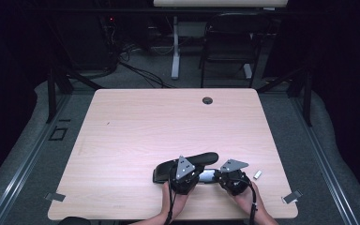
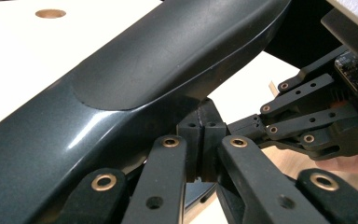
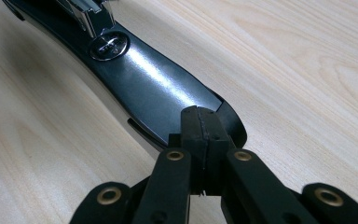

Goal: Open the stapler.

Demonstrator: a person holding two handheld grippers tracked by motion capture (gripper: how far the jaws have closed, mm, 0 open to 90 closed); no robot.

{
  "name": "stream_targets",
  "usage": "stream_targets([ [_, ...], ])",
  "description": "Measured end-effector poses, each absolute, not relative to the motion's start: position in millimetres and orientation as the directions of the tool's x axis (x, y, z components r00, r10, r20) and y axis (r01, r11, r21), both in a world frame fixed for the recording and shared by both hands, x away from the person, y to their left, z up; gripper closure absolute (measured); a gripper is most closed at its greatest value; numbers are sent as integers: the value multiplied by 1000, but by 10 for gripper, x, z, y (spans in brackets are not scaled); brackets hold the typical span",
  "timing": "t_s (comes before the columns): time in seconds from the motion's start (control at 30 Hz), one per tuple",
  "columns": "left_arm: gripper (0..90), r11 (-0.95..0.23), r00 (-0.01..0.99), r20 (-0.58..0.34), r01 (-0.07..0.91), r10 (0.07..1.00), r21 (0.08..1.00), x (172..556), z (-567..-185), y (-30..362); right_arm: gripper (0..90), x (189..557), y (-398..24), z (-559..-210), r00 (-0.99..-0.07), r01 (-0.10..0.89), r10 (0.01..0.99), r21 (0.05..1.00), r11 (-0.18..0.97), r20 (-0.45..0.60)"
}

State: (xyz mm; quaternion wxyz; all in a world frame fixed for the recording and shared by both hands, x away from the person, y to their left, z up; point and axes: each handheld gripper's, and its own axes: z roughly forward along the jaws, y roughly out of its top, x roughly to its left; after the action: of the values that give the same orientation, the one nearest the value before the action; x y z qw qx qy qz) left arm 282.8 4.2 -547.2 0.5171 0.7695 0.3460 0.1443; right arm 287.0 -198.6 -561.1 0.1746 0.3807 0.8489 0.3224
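A black stapler point(image 1: 201, 159) lies swung open near the table's front edge, its top arm point(image 2: 168, 60) raised off its flat base point(image 3: 154, 84). My left gripper point(image 2: 204, 128) is shut with nothing between its pads, its tips tucked under the raised top arm. In the high view the left gripper point(image 1: 193, 171) sits at the stapler's left part. My right gripper point(image 3: 200, 122) is shut too, its tips resting on the rounded end of the base, with the round metal anvil point(image 3: 108, 45) farther along. The right gripper point(image 1: 219, 177) comes in from the stapler's right.
A small silver piece point(image 1: 258, 175) lies on the light wood table point(image 1: 168, 122) right of my right hand. Metal clips point(image 1: 56, 197) point(image 1: 291, 197) sit at the front corners. A cable hole point(image 1: 207, 100) is at the far edge, and a chair point(image 1: 229, 42) stands beyond.
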Motion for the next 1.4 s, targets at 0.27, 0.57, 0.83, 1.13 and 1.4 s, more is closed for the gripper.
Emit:
stream_targets([
  [0.27,900,-232,722,-118,366,681,901,2823,-5428,58,900,2871,-1997,-5613,-656,528,753,681,507,-51],
  [0.57,900,-227,723,-114,357,682,906,2820,-5388,84,900,2863,-1988,-5613,-654,529,754,681,507,-54],
  [0.83,900,-226,729,-89,323,679,919,2810,-5299,110,900,2866,-1987,-5607,-660,528,749,675,516,-57],
  [1.13,900,-220,727,-87,316,681,923,2808,-5280,131,900,2863,-1975,-5605,-659,524,749,672,523,-70],
  [1.4,900,-212,724,-90,316,684,925,2807,-5248,161,900,2863,-1970,-5599,-660,525,747,666,530,-74],
])
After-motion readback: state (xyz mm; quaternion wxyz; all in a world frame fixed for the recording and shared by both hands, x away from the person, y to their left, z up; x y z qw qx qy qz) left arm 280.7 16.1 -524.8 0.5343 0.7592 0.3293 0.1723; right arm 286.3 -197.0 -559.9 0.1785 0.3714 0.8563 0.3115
